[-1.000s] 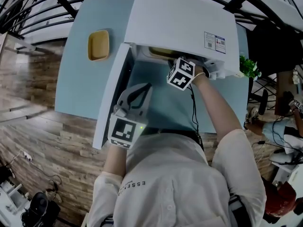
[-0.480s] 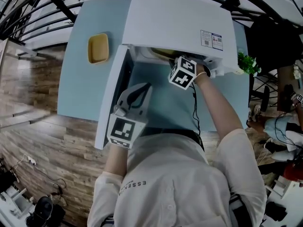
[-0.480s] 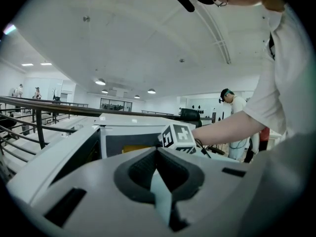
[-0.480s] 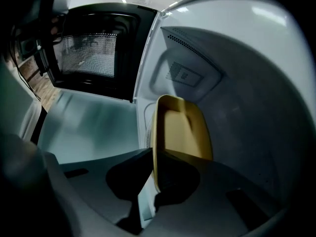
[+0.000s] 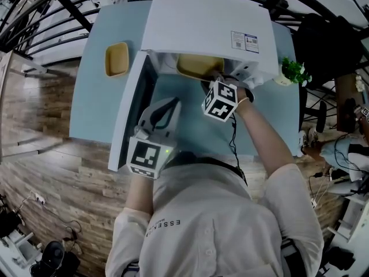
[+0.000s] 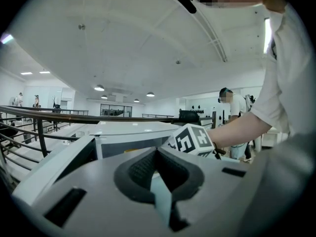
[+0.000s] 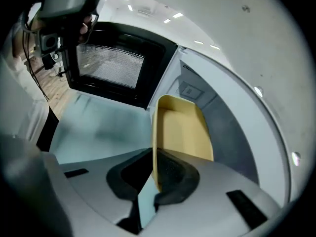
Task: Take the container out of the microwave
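The white microwave (image 5: 207, 22) stands on the pale blue table (image 5: 190, 131) with its door (image 5: 130, 114) swung open to the left. A yellow container (image 5: 199, 67) lies at the oven's mouth. My right gripper (image 5: 209, 81) is shut on its near rim. Its jaws have just been closing, with that rim between them. The right gripper view shows the container (image 7: 182, 130) tilted on edge, its thin wall pinched by the pads (image 7: 170, 169). My left gripper (image 5: 173, 101) hovers beside the door with its tips together and nothing in them. The same gripper (image 6: 157, 149) faces the microwave.
A second yellow dish (image 5: 116, 59) sits on the table left of the microwave. A small green plant (image 5: 293, 71) stands at the oven's right corner. The door's mesh window (image 7: 111, 68) is at the upper left of the right gripper view. Railings and wooden floor surround the table.
My right gripper has drawn back toward me and risen a little with the container's rim in it. More of the container now shows at the oven's mouth. The left gripper has hardly shifted.
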`<state>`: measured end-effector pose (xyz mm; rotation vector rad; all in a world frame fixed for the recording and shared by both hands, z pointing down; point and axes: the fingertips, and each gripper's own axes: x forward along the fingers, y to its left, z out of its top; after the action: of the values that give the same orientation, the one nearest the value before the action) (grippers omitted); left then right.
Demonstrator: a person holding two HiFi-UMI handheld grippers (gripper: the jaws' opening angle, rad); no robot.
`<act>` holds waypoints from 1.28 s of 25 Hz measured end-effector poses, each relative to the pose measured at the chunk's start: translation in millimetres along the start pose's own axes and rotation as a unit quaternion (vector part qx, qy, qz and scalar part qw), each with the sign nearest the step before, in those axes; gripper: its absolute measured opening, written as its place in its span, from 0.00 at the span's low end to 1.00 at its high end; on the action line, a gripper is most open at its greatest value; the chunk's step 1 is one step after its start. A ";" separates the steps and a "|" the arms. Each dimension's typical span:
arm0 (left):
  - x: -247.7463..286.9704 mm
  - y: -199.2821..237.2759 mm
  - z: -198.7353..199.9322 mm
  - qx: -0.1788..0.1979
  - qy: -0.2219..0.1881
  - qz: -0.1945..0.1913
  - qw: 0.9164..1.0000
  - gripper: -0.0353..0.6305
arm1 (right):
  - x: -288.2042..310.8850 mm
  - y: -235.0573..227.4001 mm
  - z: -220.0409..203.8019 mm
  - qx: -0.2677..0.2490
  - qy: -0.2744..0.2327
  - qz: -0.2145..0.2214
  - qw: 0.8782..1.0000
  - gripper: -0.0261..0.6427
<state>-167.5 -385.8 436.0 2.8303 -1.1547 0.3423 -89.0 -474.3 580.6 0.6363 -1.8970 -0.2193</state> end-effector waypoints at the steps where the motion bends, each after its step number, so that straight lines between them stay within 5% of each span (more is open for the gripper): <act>1: -2.8 -3.8 2.3 0.001 -0.002 0.001 1.000 0.06 | -6.6 3.8 -1.1 0.001 -0.003 -0.002 1.000 0.09; 10: -37.2 -45.7 15.6 0.011 -0.017 0.020 1.000 0.06 | -73.3 48.9 -17.9 0.012 -0.032 -0.007 0.999 0.09; 19: -73.2 -85.3 21.9 0.025 -0.025 0.033 0.999 0.06 | -157.2 81.4 -22.2 0.076 -0.104 -0.053 0.990 0.09; 27: -93.3 -112.7 33.8 0.026 -0.041 0.041 0.998 0.06 | -236.5 81.8 -23.7 0.144 -0.211 -0.134 0.957 0.08; 32: -101.7 -123.2 42.6 0.040 -0.057 0.040 0.997 0.06 | -272.2 80.5 -27.5 0.230 -0.282 -0.162 0.917 0.08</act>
<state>-144.5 -234.2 374.1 2.9126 -1.3070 0.2378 -12.9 -260.2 408.2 1.3228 -2.4156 -0.1775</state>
